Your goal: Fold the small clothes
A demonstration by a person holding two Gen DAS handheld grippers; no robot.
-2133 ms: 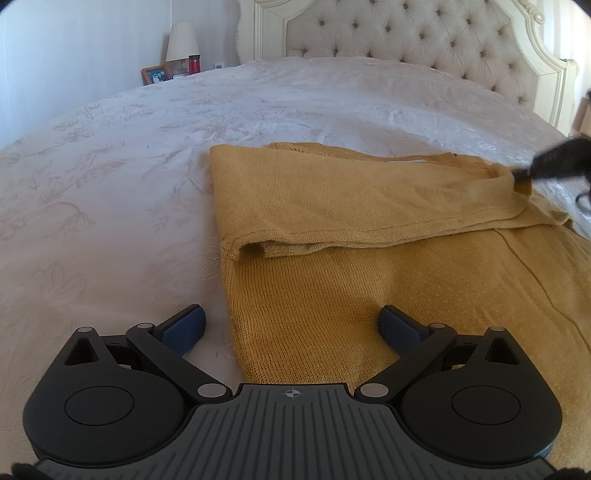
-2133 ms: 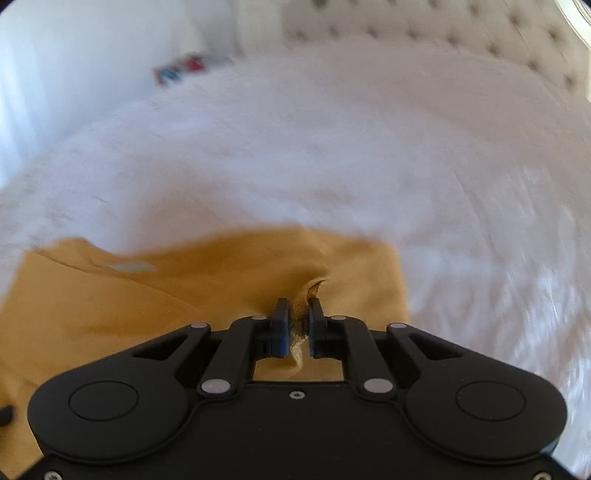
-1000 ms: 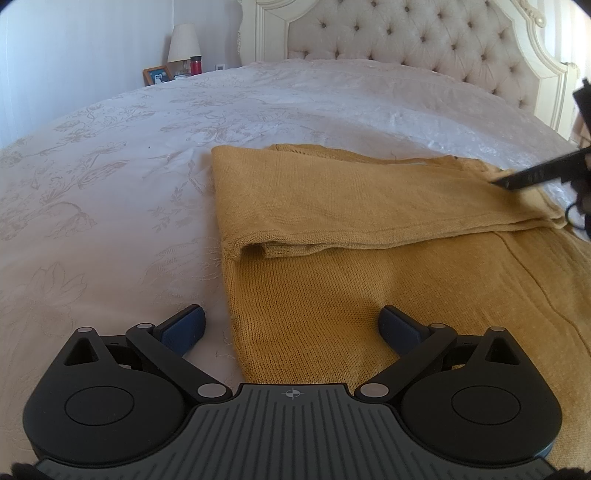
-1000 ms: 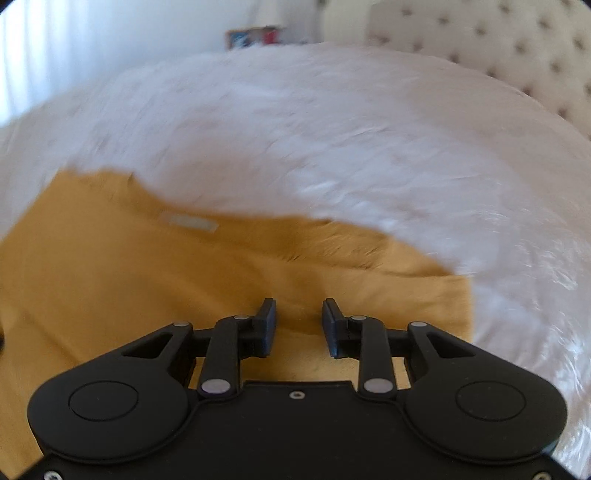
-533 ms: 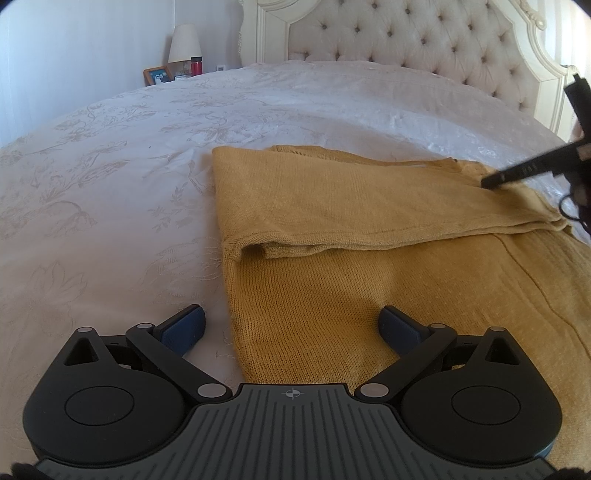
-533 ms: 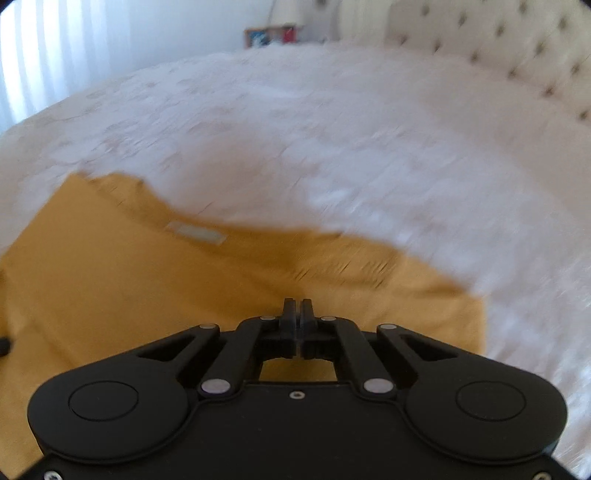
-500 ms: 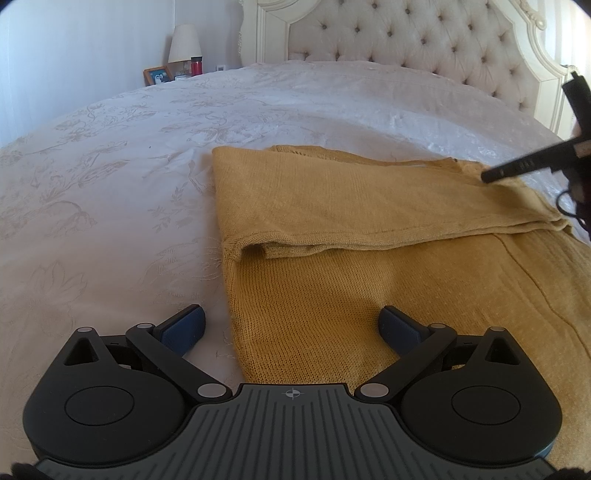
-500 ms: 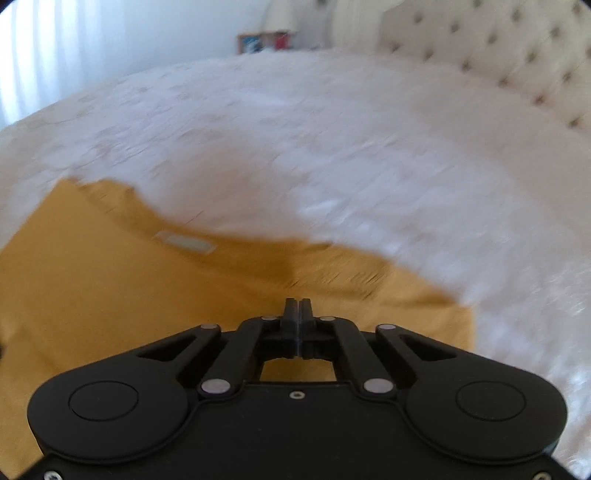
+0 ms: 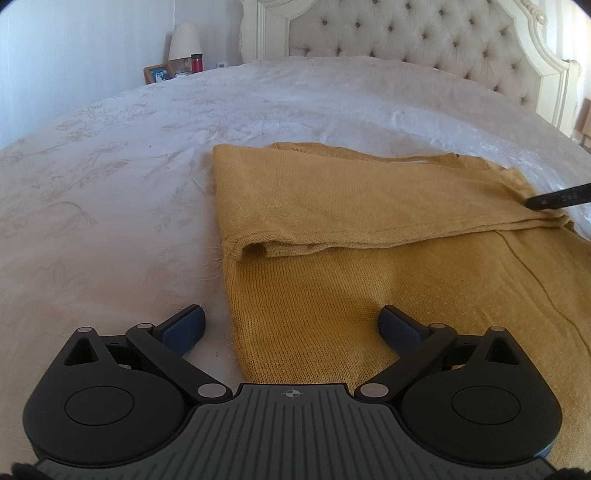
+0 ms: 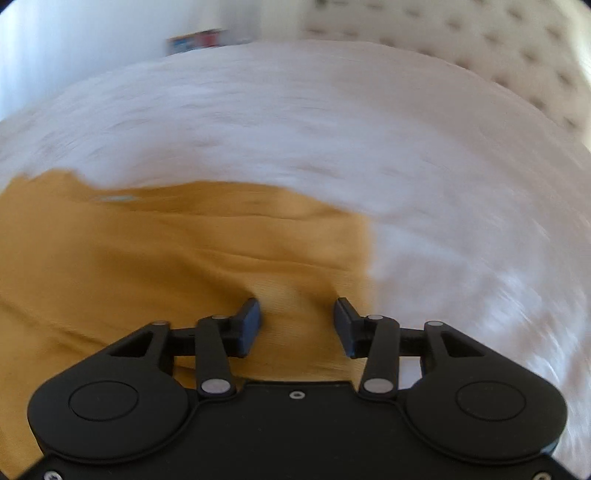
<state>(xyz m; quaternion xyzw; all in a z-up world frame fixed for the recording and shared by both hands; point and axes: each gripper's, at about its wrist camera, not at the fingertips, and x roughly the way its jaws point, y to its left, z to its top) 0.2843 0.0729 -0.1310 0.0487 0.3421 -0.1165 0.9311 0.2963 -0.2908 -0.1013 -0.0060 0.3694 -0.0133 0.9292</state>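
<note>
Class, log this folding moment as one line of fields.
garment: yellow knit top, partly folded on bed | left tongs: open, hovering | right tongs: opening over cloth, nothing gripped

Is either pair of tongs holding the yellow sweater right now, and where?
Neither. The left tongs stand open over the sweater; the right tongs are opening, pads clear of the cloth.

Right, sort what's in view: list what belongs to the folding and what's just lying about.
Part of the job:
- mustard knit garment, partly folded on the bed
- left tool, wide open over its near edge
- right tool, jaws opening, nothing pinched

Just there:
- white bedspread
- tufted headboard
- lamp
- picture frame
- red bottle
</note>
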